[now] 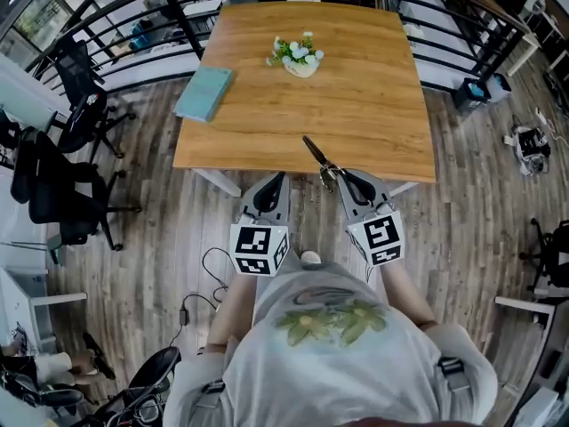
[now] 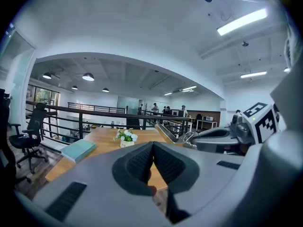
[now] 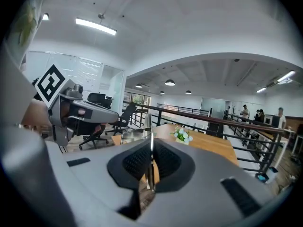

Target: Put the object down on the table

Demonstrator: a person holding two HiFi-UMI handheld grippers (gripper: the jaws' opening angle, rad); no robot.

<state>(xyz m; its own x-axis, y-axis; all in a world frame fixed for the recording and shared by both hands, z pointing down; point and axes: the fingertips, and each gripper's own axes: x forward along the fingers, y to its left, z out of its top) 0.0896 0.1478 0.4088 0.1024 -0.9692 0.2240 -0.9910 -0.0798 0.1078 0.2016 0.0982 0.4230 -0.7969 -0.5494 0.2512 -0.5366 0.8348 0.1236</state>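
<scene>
A slim metal utensil (image 1: pixel 316 154) sticks out from my right gripper (image 1: pixel 336 176), which is shut on its handle end; its tip reaches over the near edge of the wooden table (image 1: pixel 356 96). In the right gripper view the thin metal edge (image 3: pixel 149 141) stands upright between the pressed pads of that gripper (image 3: pixel 151 151). My left gripper (image 1: pixel 276 179) hovers beside it, just short of the table edge. In the left gripper view its pads meet with nothing between them (image 2: pixel 152 148), and the utensil (image 2: pixel 165 132) and right gripper (image 2: pixel 190 144) show at the right.
A teal book (image 1: pixel 204 93) lies at the table's left side and a small pot of flowers (image 1: pixel 298 56) near its far middle. Black office chairs (image 1: pixel 62 185) stand on the floor to the left. A dark railing (image 1: pixel 133 25) runs behind the table.
</scene>
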